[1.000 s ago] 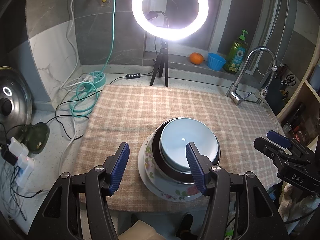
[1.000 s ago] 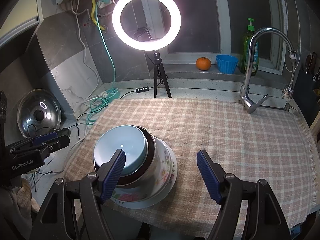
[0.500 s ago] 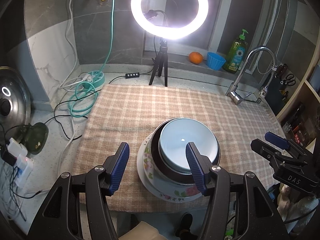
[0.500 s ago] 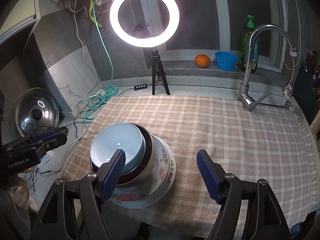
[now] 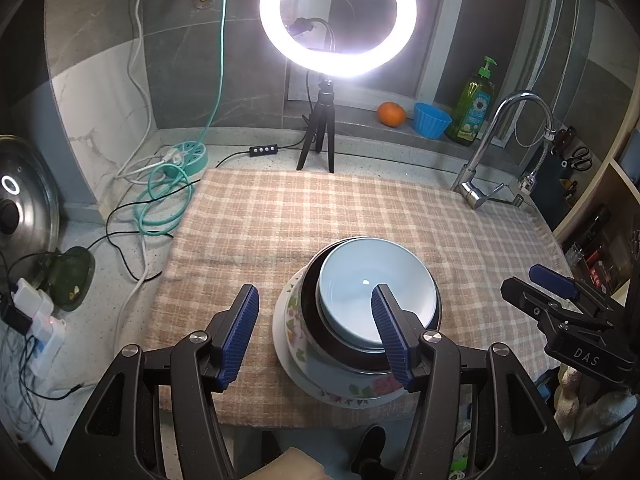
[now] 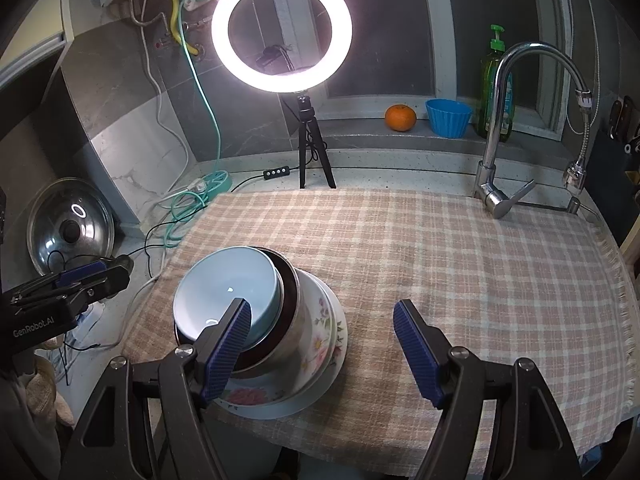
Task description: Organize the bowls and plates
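Left gripper (image 5: 314, 330): jaws standing well apart, ribbed blue pads on black arms, gripping nothing; the right pad is overlapping the near rim of the blue bowl (image 5: 376, 300) in this view, and contact cannot be told. Right gripper (image 6: 322, 354): jaws likewise standing wide and empty, the left pad sitting in front of the stack, the right pad hanging over bare cloth (image 6: 460, 264).

The stack is resting near the front edge of the cloth. From the top down: a smooth, glossy pale-blue bowl, round and shallow; it is nesting in a dark bowl (image 5: 310, 300) with a metallic-looking outer wall; this is sitting in a white floral dish (image 5: 296, 322), which is lying on a plain white plate (image 6: 280, 410). The blue bowl is sitting off-centre in the dark one.

The cloth, a woven beige-and-white check with a fringed right edge, is covering the speckled tabletop (image 5: 120, 276). Behind it a glowing ring light (image 5: 338, 20) is standing on a black tripod. On the sill behind are lying an orange (image 5: 391, 114), a fluted blue cup (image 5: 432, 120) and a green soap bottle (image 5: 474, 104). A curved chrome tap (image 6: 504, 128) is rising at the right rear. At the left, a teal cable (image 5: 162, 204) is coiling beside a round power strip, and a glass pot lid (image 6: 72, 226) is leaning against the wall. Nothing is standing between the jaws and the stack.
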`<control>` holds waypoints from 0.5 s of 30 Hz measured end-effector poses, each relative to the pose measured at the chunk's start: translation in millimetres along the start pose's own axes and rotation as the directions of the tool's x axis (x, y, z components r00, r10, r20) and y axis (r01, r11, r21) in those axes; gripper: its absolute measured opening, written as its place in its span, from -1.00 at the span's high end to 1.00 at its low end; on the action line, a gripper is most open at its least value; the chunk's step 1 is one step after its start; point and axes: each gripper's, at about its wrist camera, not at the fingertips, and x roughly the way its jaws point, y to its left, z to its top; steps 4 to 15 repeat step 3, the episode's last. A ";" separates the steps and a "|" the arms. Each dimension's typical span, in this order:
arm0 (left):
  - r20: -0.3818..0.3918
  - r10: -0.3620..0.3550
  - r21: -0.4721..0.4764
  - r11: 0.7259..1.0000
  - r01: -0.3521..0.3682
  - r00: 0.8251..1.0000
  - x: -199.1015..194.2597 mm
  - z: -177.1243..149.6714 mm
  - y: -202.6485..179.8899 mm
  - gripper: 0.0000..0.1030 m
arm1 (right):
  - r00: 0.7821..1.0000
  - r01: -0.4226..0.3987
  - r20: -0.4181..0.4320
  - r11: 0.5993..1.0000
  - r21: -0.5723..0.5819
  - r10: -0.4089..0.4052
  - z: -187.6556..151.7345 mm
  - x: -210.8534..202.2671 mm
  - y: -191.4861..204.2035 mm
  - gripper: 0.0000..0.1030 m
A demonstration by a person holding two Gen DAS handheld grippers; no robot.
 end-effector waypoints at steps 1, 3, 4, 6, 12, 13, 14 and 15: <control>-0.001 0.001 -0.001 1.000 -0.001 1.000 0.5 0.1 0.3 -0.13 | 1.000 0.000 0.000 1.000 0.000 0.000 -0.1 0.2 -0.4 -0.36; -0.005 0.002 -0.001 1.000 -0.002 1.000 3.9 1.4 2.0 -0.13 | 1.000 0.001 -0.001 1.000 0.001 -0.001 0.0 0.1 -0.2 -0.36; -0.005 0.002 -0.001 1.000 -0.002 1.000 3.9 1.4 2.0 -0.13 | 1.000 0.001 -0.001 1.000 0.001 -0.001 0.0 0.1 -0.2 -0.36; -0.005 0.002 -0.001 1.000 -0.002 1.000 3.9 1.4 2.0 -0.13 | 1.000 0.001 -0.001 1.000 0.001 -0.001 0.0 0.1 -0.2 -0.36; -0.005 0.002 -0.001 1.000 -0.002 1.000 3.9 1.4 2.0 -0.13 | 1.000 0.001 -0.001 1.000 0.001 -0.001 0.0 0.1 -0.2 -0.36; -0.005 0.002 -0.001 1.000 -0.002 1.000 3.9 1.4 2.0 -0.13 | 1.000 0.001 -0.001 1.000 0.001 -0.001 0.0 0.1 -0.2 -0.36; -0.005 0.002 -0.001 1.000 -0.002 1.000 3.9 1.4 2.0 -0.13 | 1.000 0.001 -0.001 1.000 0.001 -0.001 0.0 0.1 -0.2 -0.36; -0.005 0.002 -0.001 1.000 -0.002 1.000 3.9 1.4 2.0 -0.13 | 1.000 0.001 -0.001 1.000 0.001 -0.001 0.0 0.1 -0.2 -0.36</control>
